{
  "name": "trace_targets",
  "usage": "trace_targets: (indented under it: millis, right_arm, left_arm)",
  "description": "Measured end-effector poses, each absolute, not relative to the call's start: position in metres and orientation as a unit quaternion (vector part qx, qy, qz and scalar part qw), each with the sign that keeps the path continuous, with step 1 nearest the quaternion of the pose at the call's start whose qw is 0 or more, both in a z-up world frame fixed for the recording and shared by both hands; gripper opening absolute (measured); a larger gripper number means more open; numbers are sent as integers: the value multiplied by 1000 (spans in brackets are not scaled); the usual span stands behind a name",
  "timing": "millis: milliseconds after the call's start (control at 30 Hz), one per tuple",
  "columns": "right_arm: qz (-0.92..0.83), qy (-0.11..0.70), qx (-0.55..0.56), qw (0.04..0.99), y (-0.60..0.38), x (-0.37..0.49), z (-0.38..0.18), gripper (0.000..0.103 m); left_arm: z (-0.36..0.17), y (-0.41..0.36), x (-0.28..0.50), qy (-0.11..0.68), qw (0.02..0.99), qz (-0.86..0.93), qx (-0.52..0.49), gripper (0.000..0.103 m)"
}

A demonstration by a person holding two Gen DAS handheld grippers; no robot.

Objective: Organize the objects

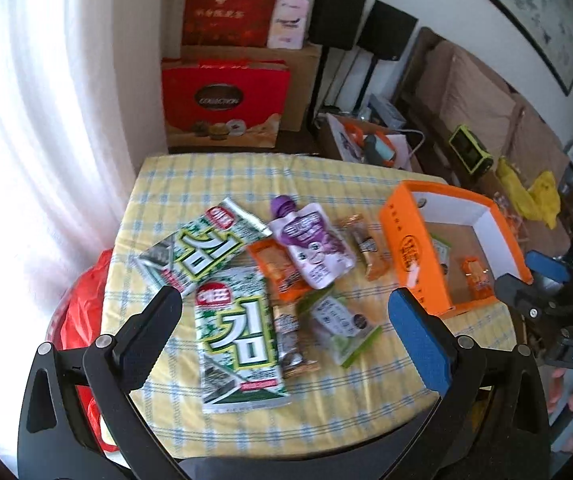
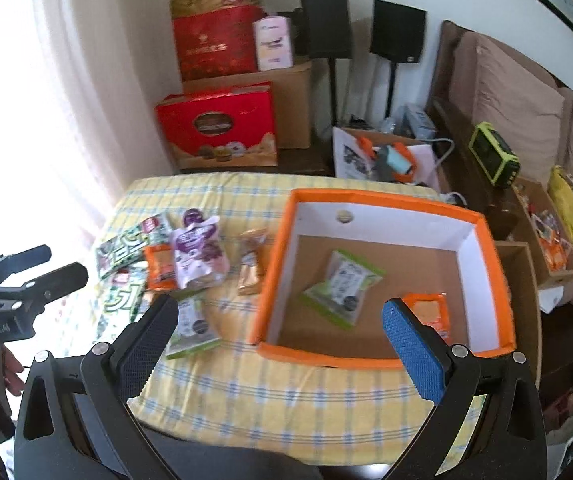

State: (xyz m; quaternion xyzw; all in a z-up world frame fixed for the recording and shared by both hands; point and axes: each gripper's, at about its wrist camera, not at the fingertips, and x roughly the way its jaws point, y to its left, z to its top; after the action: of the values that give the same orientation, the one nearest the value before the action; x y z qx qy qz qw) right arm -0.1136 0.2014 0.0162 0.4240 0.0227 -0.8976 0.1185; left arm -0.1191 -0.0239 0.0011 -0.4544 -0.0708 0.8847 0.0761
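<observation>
On the checked surface [image 1: 222,168], left to right, lie two seaweed packs [image 1: 238,336], a purple pouch [image 1: 312,246] and the orange box [image 2: 274,268], whose two packets [image 2: 344,286] only the right view shows, both grippers [image 1: 290,316] [image 2: 280,320] gaping empty above.

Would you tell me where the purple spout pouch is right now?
The purple spout pouch lies on the checked tablecloth left of the orange box, its edge overlapping an orange snack packet; in the right wrist view it lies upper left.
</observation>
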Motion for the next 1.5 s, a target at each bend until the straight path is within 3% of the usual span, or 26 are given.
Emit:
trace_targets:
  millis: [367, 633, 700, 800, 900, 1500]
  right_arm:
    - [-884, 50, 434, 164, 156, -111, -3, 99]
    - [-867, 56, 458, 186, 122, -116, -26, 68]
    - [-863, 54, 466, 190, 116, -119, -33, 66]
    - [-855, 44, 479, 196, 106, -125, -46, 63]
    - [-845, 34, 493, 202, 97, -133, -59, 55]
    - [-825, 66, 523, 202, 55, -151, -105, 50]
  left_arm:
    - [-35, -65, -121, -104, 49, 864, -490, 103]
    - [-48, -82, -122, -110, 31, 865, -488, 101]
    - [-52, -86, -122, -109, 29, 864, -491, 100]
    - [-62, -91, -124, -114, 29, 856, -503, 86]
    - [-70, -98, -124, -122, 25, 853, -507, 86]
    - [-93, -113, -130, -146, 24, 843, -517, 86]
